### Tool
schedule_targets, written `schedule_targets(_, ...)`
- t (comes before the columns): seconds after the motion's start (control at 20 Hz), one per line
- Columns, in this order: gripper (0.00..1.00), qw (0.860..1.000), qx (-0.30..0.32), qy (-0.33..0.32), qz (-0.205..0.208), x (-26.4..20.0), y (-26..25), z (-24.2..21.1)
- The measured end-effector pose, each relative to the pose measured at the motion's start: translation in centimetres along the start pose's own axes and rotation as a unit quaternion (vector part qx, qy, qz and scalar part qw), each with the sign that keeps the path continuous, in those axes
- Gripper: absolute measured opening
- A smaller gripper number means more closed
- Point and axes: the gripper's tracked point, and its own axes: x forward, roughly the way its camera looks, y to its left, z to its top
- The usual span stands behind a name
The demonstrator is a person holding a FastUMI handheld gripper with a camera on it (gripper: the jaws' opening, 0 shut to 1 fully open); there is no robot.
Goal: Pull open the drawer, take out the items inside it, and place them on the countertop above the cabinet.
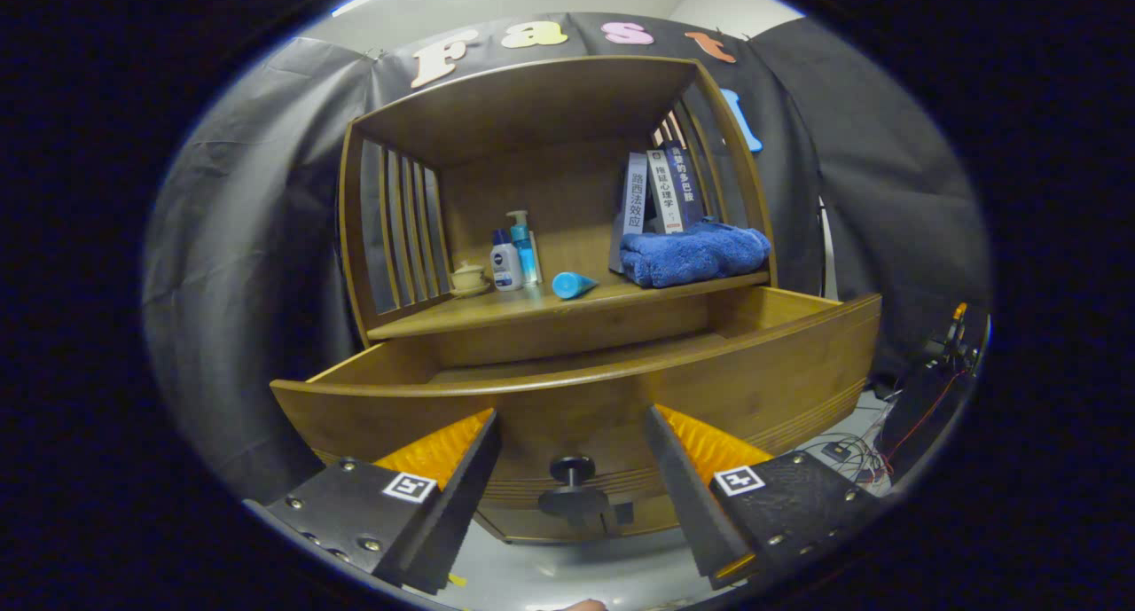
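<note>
Gripper (572, 434): fingers spread wide, clamped on nothing.
Drawer (709, 372): pulled out of the cabinet, its front panel just ahead of the fingers.
Knob (573, 487): dark, on the drawer front, sitting between the two fingers and untouched.
Drawer contents: hidden behind the front panel, can't tell what's inside.
Countertop (497, 314): beyond the drawer, carrying a blue towel (693, 254), books (656, 194), bottles (514, 254), a small cup (468, 278) and a blue cone-shaped thing (574, 284) on its side.
</note>
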Motion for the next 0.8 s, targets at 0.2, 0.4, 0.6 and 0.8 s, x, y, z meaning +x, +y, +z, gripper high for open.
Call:
schedule_targets(0.2,0.98,1.0,0.0,0.005,0.001,0.05,0.01,0.04)
schedule_targets(0.4,0.98,1.0,-0.002,0.009,0.002,0.02,-0.1,0.02)
schedule_targets(0.6,0.98,1.0,-0.004,0.013,0.002,0.03,-0.24,-0.04)
schedule_targets(0.8,0.98,1.0,-0.003,0.016,0.001,0.32,-0.23,0.04)
